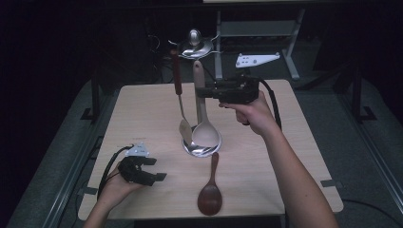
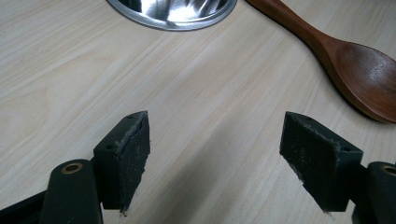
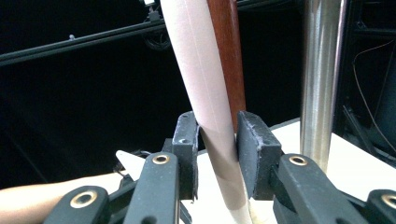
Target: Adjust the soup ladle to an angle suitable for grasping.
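Right hand (image 1: 254, 111) holds its jaws level around the pale spoon (image 1: 203, 118).

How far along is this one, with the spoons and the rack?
Likely partway, if the job is hanging utensils. The red-handled spatula already hangs on the rack. The right gripper has its jaws around the pale spoon; whether the pads press it is unclear. The dark spoon lies on the table beside the open left gripper.
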Demonstrator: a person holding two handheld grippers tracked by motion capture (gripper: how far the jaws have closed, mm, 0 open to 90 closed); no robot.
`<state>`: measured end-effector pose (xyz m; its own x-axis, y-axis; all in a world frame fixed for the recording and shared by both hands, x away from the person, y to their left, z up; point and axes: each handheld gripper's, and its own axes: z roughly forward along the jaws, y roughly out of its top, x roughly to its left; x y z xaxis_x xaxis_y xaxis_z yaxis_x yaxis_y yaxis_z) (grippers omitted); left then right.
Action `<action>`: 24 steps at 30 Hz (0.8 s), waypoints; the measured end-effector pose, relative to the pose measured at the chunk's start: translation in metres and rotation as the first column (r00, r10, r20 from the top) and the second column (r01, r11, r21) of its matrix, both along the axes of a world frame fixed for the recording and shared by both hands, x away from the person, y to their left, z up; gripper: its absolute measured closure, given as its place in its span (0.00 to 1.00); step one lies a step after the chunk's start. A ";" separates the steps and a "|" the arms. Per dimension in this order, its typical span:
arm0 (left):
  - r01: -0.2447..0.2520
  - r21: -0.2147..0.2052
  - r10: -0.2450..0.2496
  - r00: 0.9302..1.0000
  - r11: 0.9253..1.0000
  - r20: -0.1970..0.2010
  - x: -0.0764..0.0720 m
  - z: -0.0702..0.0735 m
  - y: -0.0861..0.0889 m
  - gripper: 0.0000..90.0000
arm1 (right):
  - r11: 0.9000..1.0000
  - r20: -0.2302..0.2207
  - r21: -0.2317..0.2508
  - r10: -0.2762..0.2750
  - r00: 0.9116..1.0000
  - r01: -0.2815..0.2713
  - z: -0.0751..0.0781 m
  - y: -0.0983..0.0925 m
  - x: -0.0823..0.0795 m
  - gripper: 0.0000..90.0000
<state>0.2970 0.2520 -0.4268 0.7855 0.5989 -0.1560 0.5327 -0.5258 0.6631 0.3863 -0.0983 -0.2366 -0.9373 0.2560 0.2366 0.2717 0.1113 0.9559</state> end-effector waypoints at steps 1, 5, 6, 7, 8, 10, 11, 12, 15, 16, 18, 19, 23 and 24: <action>0.000 0.000 0.000 1.000 1.000 0.000 0.000 0.000 0.000 0.27 | 1.000 -0.001 0.002 0.000 1.000 0.000 0.000 0.000 0.000 0.77; -0.004 -0.004 0.004 1.000 1.000 0.000 0.000 0.000 0.000 0.27 | 1.000 -0.019 0.015 0.011 1.000 -0.010 -0.001 0.000 0.001 0.77; 0.001 0.002 -0.001 1.000 1.000 -0.001 0.000 0.000 0.001 0.27 | 1.000 -0.021 0.016 0.010 1.000 -0.009 -0.001 0.000 0.000 0.77; 0.000 0.001 0.000 1.000 1.000 -0.002 0.000 0.000 0.000 0.27 | 1.000 -0.023 0.019 0.005 1.000 -0.004 -0.001 0.000 0.000 0.77; 0.001 0.001 -0.001 1.000 1.000 -0.002 0.000 0.000 0.000 0.27 | 1.000 -0.029 0.020 0.004 1.000 -0.003 -0.001 0.000 0.000 0.78; 0.001 0.002 -0.001 1.000 1.000 -0.003 0.000 0.000 0.000 0.27 | 1.000 -0.039 0.023 0.006 0.999 -0.005 -0.001 0.000 0.001 0.78; 0.002 0.002 -0.002 1.000 1.000 -0.004 0.000 0.000 0.000 0.27 | 1.000 -0.047 0.024 0.006 0.999 -0.005 -0.001 0.000 0.001 0.78; 0.002 0.001 -0.001 1.000 1.000 -0.007 0.000 0.000 0.000 0.27 | 1.000 -0.051 0.025 0.008 0.999 -0.007 -0.001 0.001 0.001 0.78; 0.003 -0.001 -0.003 1.000 1.000 -0.006 0.000 -0.001 -0.001 0.27 | 1.000 -0.062 0.027 0.008 0.998 -0.006 -0.001 0.003 0.002 0.78; 0.003 -0.001 -0.003 1.000 1.000 -0.006 0.000 -0.001 -0.001 0.27 | 1.000 -0.062 0.026 0.004 0.998 -0.002 -0.001 0.003 0.002 0.78; 0.000 -0.004 0.000 1.000 1.000 -0.007 0.000 -0.001 -0.001 0.27 | 1.000 -0.069 0.025 -0.005 0.998 0.007 -0.002 0.003 0.003 0.76; 0.005 0.003 -0.005 1.000 1.000 -0.005 0.000 -0.001 -0.001 0.27 | 1.000 -0.074 0.022 -0.014 0.997 0.016 -0.002 0.003 0.004 0.75; 0.002 -0.003 -0.002 1.000 1.000 -0.008 0.000 -0.001 -0.001 0.27 | 0.997 -0.071 0.001 -0.081 0.994 0.082 -0.003 0.002 0.006 0.71; 0.001 -0.002 -0.002 1.000 1.000 -0.008 0.000 -0.001 -0.001 0.27 | 0.996 -0.070 0.000 -0.088 0.994 0.088 -0.003 0.001 0.007 0.71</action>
<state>0.2971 0.2513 -0.4278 0.7851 0.5974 -0.1637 0.5372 -0.5251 0.6601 0.3929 -0.0972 -0.2398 -0.8922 0.3360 0.3019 0.3467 0.0809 0.9345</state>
